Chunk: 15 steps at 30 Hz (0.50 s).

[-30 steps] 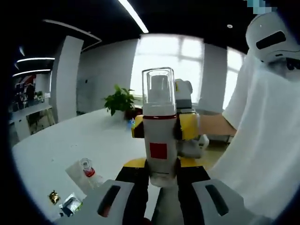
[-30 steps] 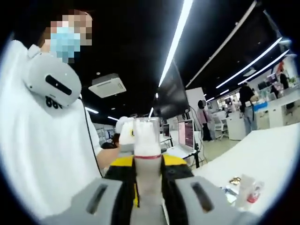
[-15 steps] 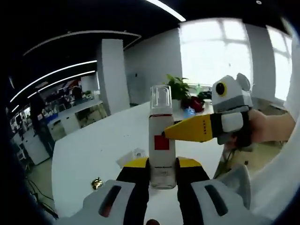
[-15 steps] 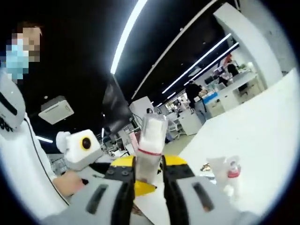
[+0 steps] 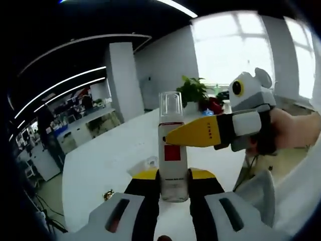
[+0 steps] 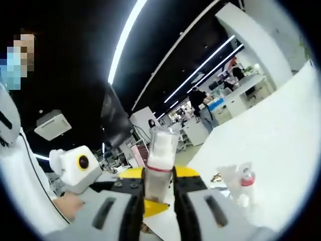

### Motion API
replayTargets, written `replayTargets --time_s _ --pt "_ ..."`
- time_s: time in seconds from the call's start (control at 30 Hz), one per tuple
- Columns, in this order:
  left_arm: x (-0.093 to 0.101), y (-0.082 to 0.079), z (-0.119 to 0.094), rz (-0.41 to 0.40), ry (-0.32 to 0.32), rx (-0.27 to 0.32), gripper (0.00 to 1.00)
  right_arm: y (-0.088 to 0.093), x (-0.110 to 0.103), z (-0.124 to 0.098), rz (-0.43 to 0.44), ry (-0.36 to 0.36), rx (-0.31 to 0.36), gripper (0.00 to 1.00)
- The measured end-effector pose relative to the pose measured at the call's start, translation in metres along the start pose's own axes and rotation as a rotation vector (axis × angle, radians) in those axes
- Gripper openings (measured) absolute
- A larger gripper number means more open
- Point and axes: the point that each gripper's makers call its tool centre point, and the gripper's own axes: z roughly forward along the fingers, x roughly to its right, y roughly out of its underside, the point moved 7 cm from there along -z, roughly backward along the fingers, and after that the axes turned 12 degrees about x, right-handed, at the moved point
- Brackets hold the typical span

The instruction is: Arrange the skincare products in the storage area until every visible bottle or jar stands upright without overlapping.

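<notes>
the left tool (image 5: 173, 185) is clamped on the base of an upright pump bottle (image 5: 171, 150) with a clear cap and red square label, held above the white surface (image 5: 100, 160). the right tool (image 6: 159, 187) grips the same bottle higher up, and a small red-capped bottle (image 6: 245, 182) stands on the surface to its right.

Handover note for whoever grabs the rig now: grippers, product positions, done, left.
Left gripper: shut on the pump bottle low on its body, bottle upright, held above the white table.
Right gripper: jaws around the same bottle's upper part, near the red ring; it looks shut, a two-gripper hold.
On the table: a clear pouch with a red-capped small bottle beside it, and a small gold item.
Done: bottle lifted.
Left: stand it on the table clear of the other products, then sort the rest.
</notes>
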Motion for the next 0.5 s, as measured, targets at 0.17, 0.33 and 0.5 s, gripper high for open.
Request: replayTargets --time_s 0.17,0.33,0.5 --pt "0.013 0.006 -0.001 -0.052 0.179 0.004 0.22 -0.003 -0.008 -0.005 -0.164 -0.160 -0.090 0.18" --pt "0.018 0.013 -0.009 -0.107 0.288 0.006 0.24 -0.002 -0.022 -0.016 -0.222 -0.350 -0.185 0.18" --pt "0.028 0.014 -0.016 -0.126 0.439 -0.001 0.29 0.002 -0.033 -0.021 -0.203 -0.479 -0.251 0.18"
